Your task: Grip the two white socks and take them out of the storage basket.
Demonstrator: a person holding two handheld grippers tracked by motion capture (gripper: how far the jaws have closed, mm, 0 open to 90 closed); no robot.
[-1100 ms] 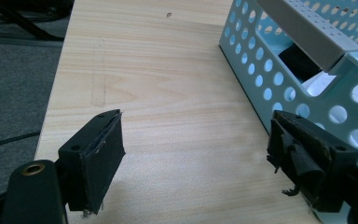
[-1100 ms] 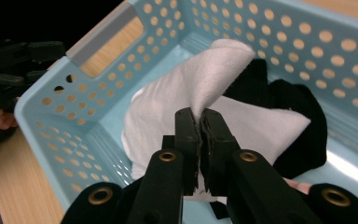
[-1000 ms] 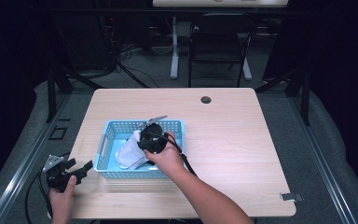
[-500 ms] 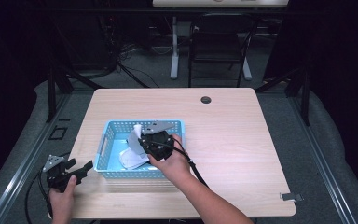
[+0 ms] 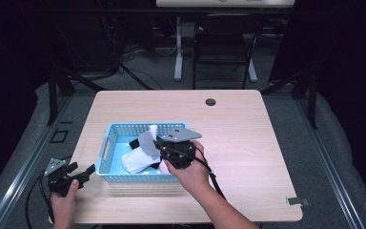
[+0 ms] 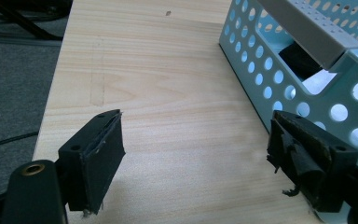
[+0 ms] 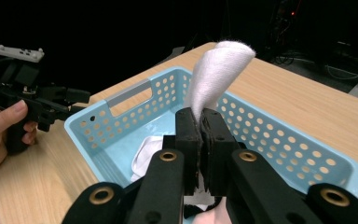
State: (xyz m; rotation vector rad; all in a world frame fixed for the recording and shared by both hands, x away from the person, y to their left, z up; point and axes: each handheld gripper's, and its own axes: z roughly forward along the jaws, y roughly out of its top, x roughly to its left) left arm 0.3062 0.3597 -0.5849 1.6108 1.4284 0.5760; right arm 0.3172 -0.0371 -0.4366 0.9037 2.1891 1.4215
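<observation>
Your right gripper (image 7: 199, 122) is clamped on a white sock (image 7: 216, 70), its two black jaws pressed together around the lower part of the cloth, which stands up from the jaws and folds over at the top. In the high view that gripper (image 5: 158, 144) sits over the near right part of the light blue basket (image 5: 106, 151), your right hand (image 5: 189, 171) behind it, and the lifted sock (image 5: 147, 140) pokes up just left of the grey plate.

More white cloth (image 5: 136, 162) lies on the basket floor, and something small and black (image 6: 300, 58) rests in there too (too little of it is visible to say what it is).

Your left gripper (image 6: 196, 161) hangs wide open with nothing between its jaws, low over the wooden table (image 6: 168, 93), the basket wall just beside its right jaw. In the high view it (image 5: 83, 171) sits at the table's near left corner, held in your left hand (image 5: 64, 205)
</observation>
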